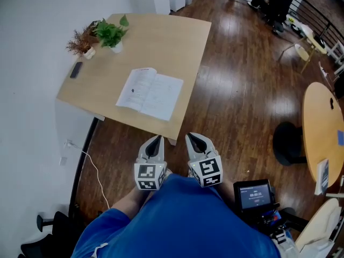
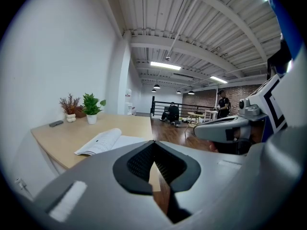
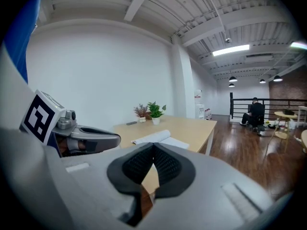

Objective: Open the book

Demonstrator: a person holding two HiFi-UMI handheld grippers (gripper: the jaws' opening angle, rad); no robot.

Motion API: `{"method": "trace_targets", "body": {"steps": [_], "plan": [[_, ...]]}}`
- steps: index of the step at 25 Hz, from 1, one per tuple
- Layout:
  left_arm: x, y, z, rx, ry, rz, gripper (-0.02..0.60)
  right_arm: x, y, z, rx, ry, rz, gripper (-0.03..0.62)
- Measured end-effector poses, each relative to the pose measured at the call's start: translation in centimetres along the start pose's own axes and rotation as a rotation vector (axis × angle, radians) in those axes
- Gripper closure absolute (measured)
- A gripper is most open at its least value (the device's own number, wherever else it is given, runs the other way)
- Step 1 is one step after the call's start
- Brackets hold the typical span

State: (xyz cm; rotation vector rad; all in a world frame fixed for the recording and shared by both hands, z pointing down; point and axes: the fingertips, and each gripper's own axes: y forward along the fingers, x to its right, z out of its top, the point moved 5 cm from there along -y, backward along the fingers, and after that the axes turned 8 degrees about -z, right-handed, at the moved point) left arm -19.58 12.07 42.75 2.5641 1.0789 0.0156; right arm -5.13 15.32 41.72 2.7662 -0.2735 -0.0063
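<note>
Since the book (image 1: 150, 93) lies spread with its pages up on the counter (image 1: 161, 42), the head view suggests that the opening is already done and no grip is called for now. The book sits toward the counter's near edge, one corner near that edge, and well apart from both grippers. The left gripper (image 1: 156, 140) and the right gripper (image 1: 192, 138) hang side by side close to the person's body, over the wood floor (image 1: 236, 90) short of the counter, each closed on nothing. Two potted plants (image 1: 102, 36) and a small dark remote (image 1: 76, 69) sit in the far left corner, so the counter around the book is bare. In the left gripper view the jaws meet at their tips with nothing between them, and the book (image 2: 103, 142) lies beyond them to the left. In the right gripper view the jaws are likewise together and empty, with the book (image 3: 156, 138) almost straight ahead. Any further page turn would, I judge, call for parting the jaws first and then reaching forward over the near edge. The floor to the right gives wide room.
</note>
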Motion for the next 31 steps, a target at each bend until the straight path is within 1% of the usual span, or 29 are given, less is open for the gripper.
{"method": "trace_targets", "body": {"steps": [13, 31], "plan": [[-0.9, -0.9, -0.1, -0.005, -0.003, 0.019, 0.574, -0.5, 0.2, 0.3, 0.011, 0.005, -0.002, 0.591], [-1.7, -0.5, -0.2, -0.015, -0.006, 0.005, 0.574, -0.5, 0.9, 0.2, 0.006, 0.004, -0.022, 0.591]]}}
